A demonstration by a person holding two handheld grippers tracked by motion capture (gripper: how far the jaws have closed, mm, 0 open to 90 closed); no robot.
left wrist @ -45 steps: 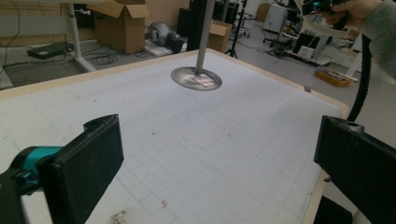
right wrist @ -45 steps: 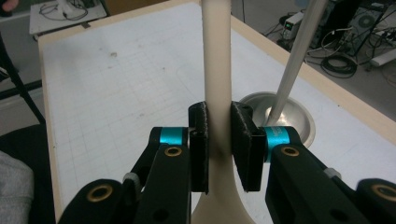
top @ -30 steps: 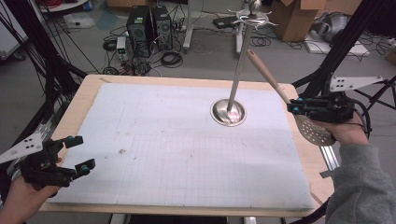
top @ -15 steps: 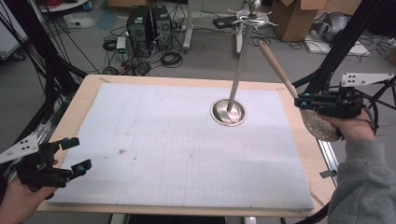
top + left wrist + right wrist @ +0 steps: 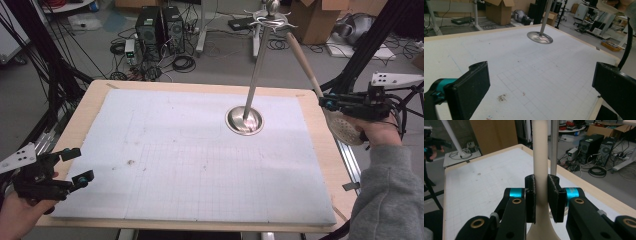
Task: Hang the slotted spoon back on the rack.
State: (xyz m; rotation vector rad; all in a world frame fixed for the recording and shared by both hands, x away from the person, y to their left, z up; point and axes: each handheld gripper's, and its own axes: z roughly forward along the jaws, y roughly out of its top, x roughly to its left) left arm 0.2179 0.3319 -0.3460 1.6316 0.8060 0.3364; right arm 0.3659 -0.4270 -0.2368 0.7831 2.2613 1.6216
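So the main thing here is a skimmer spoon (image 5: 345,127), pale wooden handle with a perforated round head, and it's up in the air off the table's right edge, not resting on anything. The right gripper (image 5: 326,103) has its jaws clamped tight on the handle down low, just above where it flares out into the head; the right gripper view shows the handle (image 5: 540,157) squeezed between the two black pads and running straight up out of the top. From the high view the handle leans up and to the left, its tip ending just beside the top of the metal stand (image 5: 255,65), can't tell if they actually touch. That stand is a slim steel pole with a hooked crown and a knob on top, rising from a shiny round base (image 5: 244,121) that sits on the mat's right half. The mat (image 5: 175,160) is a pale gridded sheet covering most of the wooden table (image 5: 85,112), with a small brownish smudge (image 5: 131,162) left of centre. Way over at the near left corner, the left gripper (image 5: 74,165) hangs with its jaws spread wide and nothing between them, well apart from everything else. Beyond the table there's a floor full of cables, a couple of black PC towers (image 5: 160,25) and cardboard boxes (image 5: 320,17).
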